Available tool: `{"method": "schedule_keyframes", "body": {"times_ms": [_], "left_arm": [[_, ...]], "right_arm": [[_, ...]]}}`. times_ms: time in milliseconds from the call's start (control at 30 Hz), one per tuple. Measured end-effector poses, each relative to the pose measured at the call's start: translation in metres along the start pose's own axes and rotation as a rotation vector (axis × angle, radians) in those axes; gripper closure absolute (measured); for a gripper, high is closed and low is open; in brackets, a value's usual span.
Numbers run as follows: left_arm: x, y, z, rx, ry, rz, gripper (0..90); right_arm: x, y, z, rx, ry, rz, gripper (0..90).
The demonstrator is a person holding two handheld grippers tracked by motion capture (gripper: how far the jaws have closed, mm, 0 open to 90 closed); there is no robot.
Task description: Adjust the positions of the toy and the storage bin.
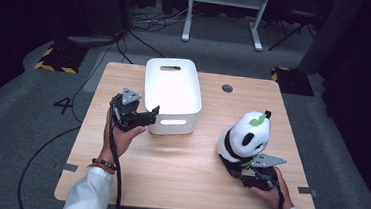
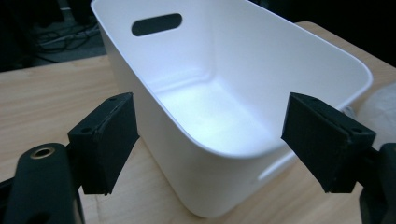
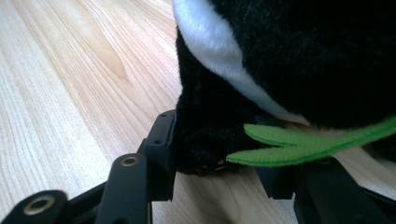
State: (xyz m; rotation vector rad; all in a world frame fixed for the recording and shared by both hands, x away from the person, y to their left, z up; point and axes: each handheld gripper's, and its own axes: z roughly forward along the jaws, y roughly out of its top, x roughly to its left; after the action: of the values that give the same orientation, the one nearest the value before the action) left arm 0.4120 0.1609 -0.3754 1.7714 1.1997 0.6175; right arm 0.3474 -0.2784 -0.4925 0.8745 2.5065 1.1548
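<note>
Toward the left edge of the table [image 1: 132, 180], the left gripper [image 1: 151, 114] hovers just beside the near left corner of the white plastic bin [image 1: 173, 73]; its jaws stand spread with nothing between them, and in the left gripper view they frame the bin's [image 2: 243, 60] near corner without touching it. The bin sits at the middle of the table's far edge and holds nothing, its floor bare and bright.

Near the right edge, toward the near right corner, the plush panda [image 1: 245, 138] sits upright on the wood. The right gripper [image 1: 244, 170] lies low against its base, and the right gripper view shows the jaws pinching a black limb of the panda [image 3: 210, 126], with a green felt leaf [image 3: 303, 142] lying across them.

As a judgement: the grasp looks made, but the toy rests on the table, well apart from the bin. The lift, the carry across to the bin and the release inside are all left.
</note>
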Motion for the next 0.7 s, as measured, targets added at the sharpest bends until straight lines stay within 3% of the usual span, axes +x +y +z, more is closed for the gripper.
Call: {"method": "schedule_keyframes", "body": {"times_ms": [367, 533, 633, 700], "left_arm": [[0.006, 0.015, 0.028, 0.065, 0.029, -0.015, 18.9], [0.015, 0.016, 0.037, 0.092, 0.040, -0.053, 19.4], [0.018, 0.016, 0.043, 0.121, 0.073, -0.055, 21.9], [0.021, 0.014, 0.045, 0.131, 0.054, -0.063, 23.8]], "right_arm": [[-0.012, -0.008, -0.011, 0.015, 0.037, -0.013, 56.3], [-0.018, -0.012, -0.017, 0.023, 0.046, -0.013, 56.2], [-0.021, -0.013, -0.019, 0.025, 0.046, -0.014, 56.3], [-0.022, -0.014, -0.020, 0.026, 0.049, -0.012, 56.3]]}}
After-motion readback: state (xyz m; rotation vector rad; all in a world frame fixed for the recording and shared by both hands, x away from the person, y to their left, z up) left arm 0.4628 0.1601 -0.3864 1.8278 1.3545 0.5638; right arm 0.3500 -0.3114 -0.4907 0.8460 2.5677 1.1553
